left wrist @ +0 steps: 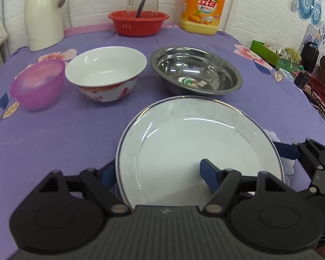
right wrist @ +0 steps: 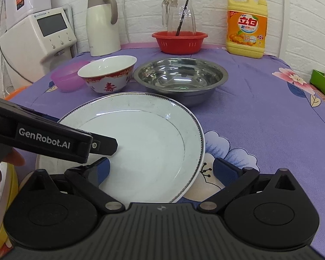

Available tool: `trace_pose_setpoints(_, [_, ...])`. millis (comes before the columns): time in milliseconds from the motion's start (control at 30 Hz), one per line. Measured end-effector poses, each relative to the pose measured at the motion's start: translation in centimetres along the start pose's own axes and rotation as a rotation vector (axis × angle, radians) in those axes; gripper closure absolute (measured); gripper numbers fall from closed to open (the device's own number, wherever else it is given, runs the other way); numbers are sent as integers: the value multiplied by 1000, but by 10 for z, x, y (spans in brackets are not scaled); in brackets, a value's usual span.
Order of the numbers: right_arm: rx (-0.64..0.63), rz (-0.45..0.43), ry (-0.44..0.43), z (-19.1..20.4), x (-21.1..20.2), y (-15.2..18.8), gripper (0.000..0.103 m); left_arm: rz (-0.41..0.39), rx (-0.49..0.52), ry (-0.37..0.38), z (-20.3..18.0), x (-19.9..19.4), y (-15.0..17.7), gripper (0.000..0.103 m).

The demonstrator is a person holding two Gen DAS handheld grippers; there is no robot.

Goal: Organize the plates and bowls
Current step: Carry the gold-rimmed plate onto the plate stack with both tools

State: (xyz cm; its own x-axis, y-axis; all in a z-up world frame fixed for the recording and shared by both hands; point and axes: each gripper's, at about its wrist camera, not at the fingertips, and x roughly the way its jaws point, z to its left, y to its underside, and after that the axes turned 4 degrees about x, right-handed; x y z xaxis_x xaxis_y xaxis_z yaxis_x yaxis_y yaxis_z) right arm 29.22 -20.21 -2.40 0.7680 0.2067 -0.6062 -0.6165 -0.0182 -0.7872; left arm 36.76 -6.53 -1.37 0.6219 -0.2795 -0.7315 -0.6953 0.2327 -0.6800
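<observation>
A white plate with a grey rim lies near the front of the purple table; it also shows in the right wrist view. My left gripper is open, its jaws straddling the plate's near left rim. My right gripper is open, straddling the plate's near right rim. Behind the plate stand a steel bowl, a white bowl with red pattern and a pink plastic bowl.
At the back stand a red basket, a glass jug, a yellow detergent bottle, and a white kettle. A white appliance is at the left; a green box is at the table's right edge.
</observation>
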Motion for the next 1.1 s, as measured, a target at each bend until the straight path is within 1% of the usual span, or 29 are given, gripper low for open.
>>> trace_pose_setpoints(100, [-9, -8, -17, 0, -1, 0, 0, -8, 0, -5, -1, 0, 1, 33])
trace_pose_setpoints(200, [-13, -24, -39, 3, -2, 0, 0, -18, -11, -29, -4, -1, 2, 33])
trace_pose_setpoints(267, [-9, -31, -25, 6, -3, 1, 0, -12, -28, -45, -6, 0, 0, 33])
trace_pose_setpoints(367, [7, -32, -4, 6, -5, 1, 0, -5, -34, -48, -11, -4, 0, 33])
trace_pose_setpoints(467, [14, -54, 14, 8, -19, 1, 0, -35, -25, -27, -15, -18, 0, 34])
trace_pose_setpoints(633, [15, -114, 39, 21, -54, -1, 0, -85, -45, 1, -16, -52, 3, 34])
trace_pose_setpoints(733, [-7, -140, 41, 38, -73, 2, 0, -106, -57, -6, -11, -77, 15, 34])
trace_pose_setpoints(833, [-27, -149, 10, 60, -85, 7, 0, -121, -71, -36, 2, -105, 36, 34])
trace_pose_setpoints(967, [-51, -148, -45, 98, -94, 21, 0, -129, -113, -107, 27, -137, 71, 34])
trace_pose_setpoints(1100, [-81, -123, -112, 132, -91, 35, 0, -118, -171, -174, 53, -157, 106, 34])
